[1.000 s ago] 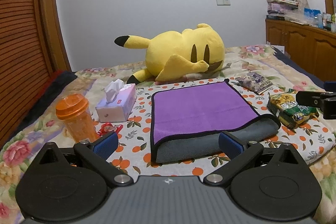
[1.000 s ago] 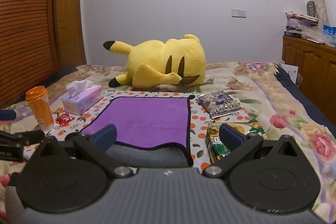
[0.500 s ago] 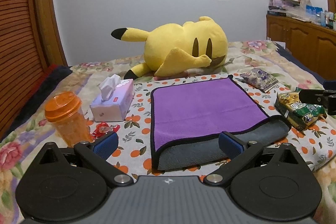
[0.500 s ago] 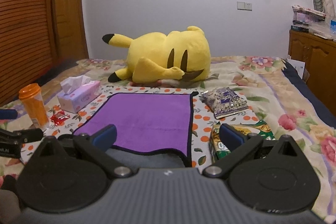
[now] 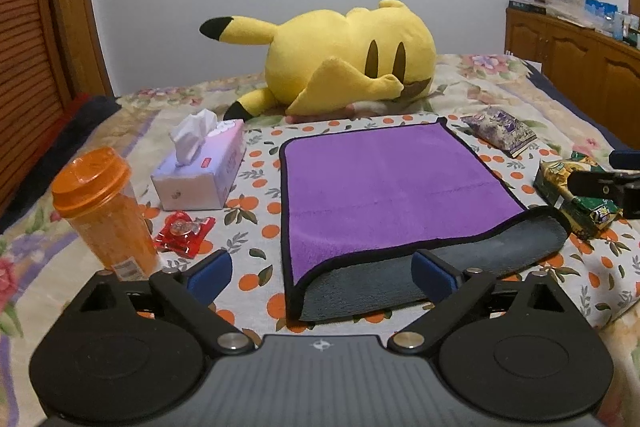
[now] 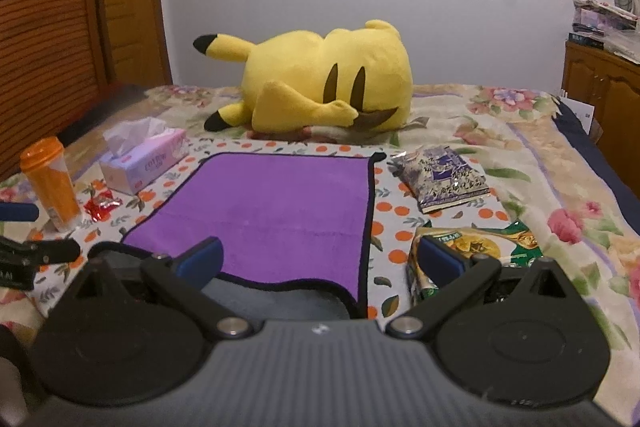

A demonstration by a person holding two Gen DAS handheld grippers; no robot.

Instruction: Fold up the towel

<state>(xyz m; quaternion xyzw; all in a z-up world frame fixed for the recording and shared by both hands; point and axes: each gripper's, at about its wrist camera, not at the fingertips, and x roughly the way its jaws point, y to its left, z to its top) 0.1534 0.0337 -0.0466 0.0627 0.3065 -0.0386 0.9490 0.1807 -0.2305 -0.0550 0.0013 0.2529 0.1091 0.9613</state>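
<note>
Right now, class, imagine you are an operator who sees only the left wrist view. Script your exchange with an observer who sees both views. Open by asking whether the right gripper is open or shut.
Observer: The right gripper is open, with nothing between its fingers.
Operator: What do those fingers line up with?
Observer: Its left pad sits in front of the towel at the near edge.
Operator: And the other one?
Observer: Its right pad sits in front of the green snack packet, off the towel's right side.
</note>
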